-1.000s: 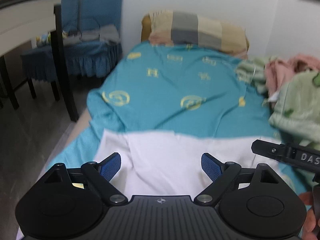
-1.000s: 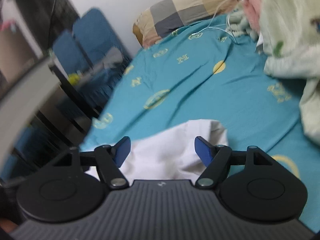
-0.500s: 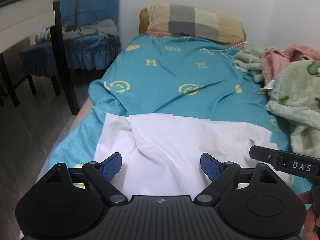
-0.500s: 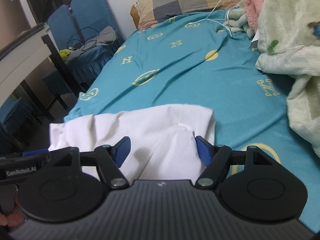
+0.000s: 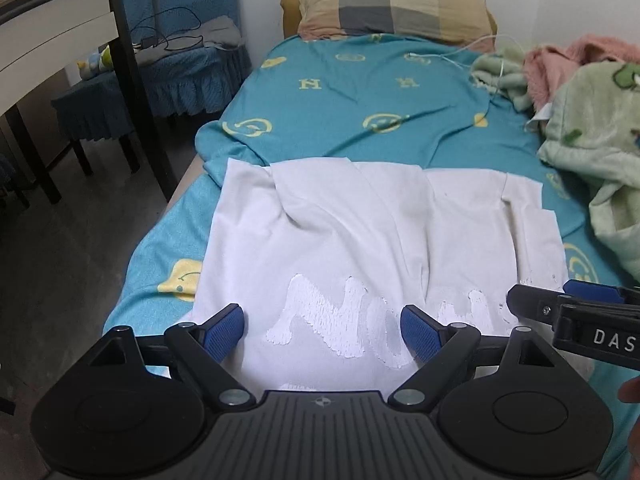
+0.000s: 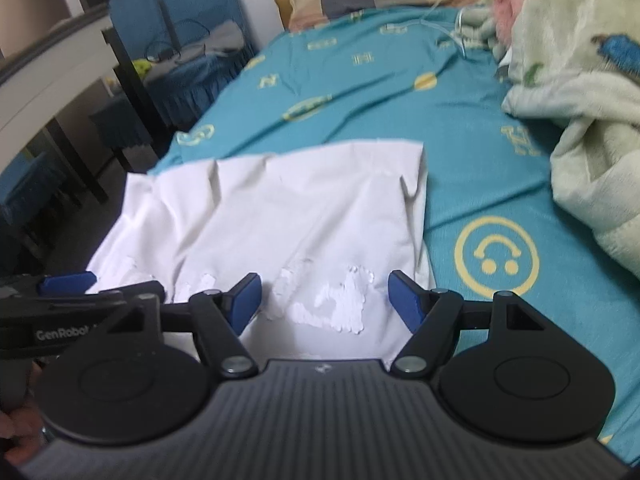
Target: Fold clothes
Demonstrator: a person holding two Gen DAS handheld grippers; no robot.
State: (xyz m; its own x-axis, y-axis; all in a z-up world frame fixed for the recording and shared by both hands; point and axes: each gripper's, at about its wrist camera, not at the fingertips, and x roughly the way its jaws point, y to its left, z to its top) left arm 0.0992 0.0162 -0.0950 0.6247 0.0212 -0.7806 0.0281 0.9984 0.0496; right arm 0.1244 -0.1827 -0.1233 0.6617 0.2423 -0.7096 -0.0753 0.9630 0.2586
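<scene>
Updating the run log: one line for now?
left gripper: open | right gripper: open | white shirt: flat on bed, unheld

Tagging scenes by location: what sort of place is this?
Most likely a home bedroom: a bed with a pillow at its head, a heap of blankets along one side, and a white shirt laid out on it.

Ahead of me a teal bedsheet (image 5: 360, 120) printed with yellow smiley faces covers the bed. A checked pillow (image 5: 392, 10) lies at its far end, against the wall. To my right sit a pale green blanket (image 5: 592, 128) and a pink one (image 5: 560, 60). To my left stand blue-covered chairs (image 5: 172, 64), one holding cables, beside a dark-legged tabletop (image 5: 52, 40).
</scene>
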